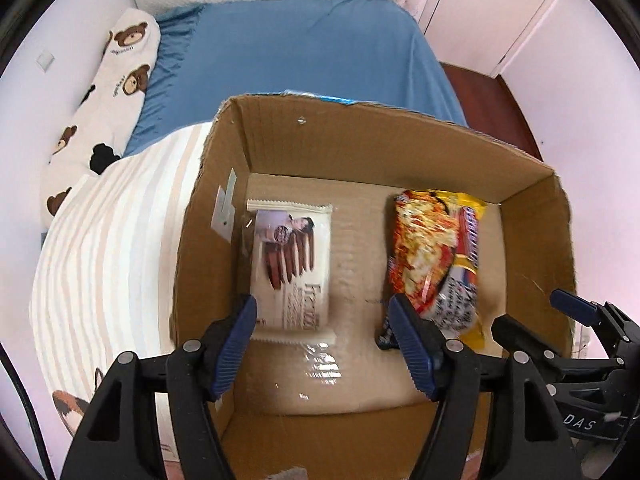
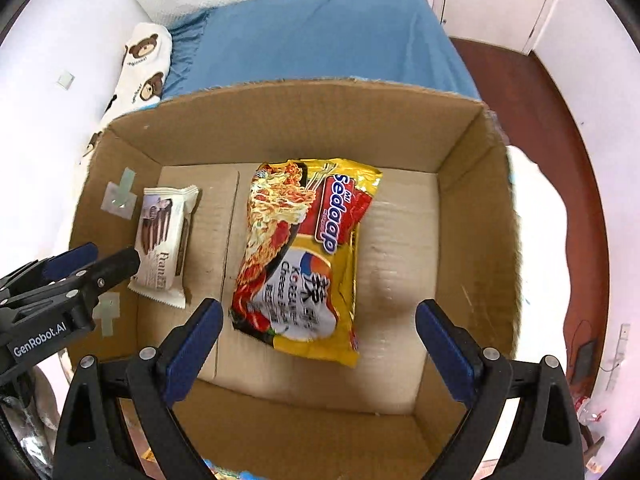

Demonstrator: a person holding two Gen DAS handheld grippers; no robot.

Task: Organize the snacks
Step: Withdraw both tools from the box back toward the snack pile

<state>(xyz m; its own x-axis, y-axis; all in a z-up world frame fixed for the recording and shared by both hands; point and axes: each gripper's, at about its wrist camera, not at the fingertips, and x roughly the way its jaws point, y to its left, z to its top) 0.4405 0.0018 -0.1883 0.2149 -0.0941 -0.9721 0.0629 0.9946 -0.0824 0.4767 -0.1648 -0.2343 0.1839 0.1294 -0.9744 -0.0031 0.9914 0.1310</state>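
An open cardboard box holds two snacks. A white wafer packet lies flat at the box's left side. A yellow and red Sedaap noodle packet lies flat in the middle to right. My left gripper is open and empty above the box floor between the two packets. My right gripper is open and empty above the noodle packet's near end. Each gripper also shows at the other view's edge.
The box stands by a bed with a blue sheet, a striped blanket and a bear-print pillow. Dark wooden floor lies to the right. White wardrobe doors stand behind.
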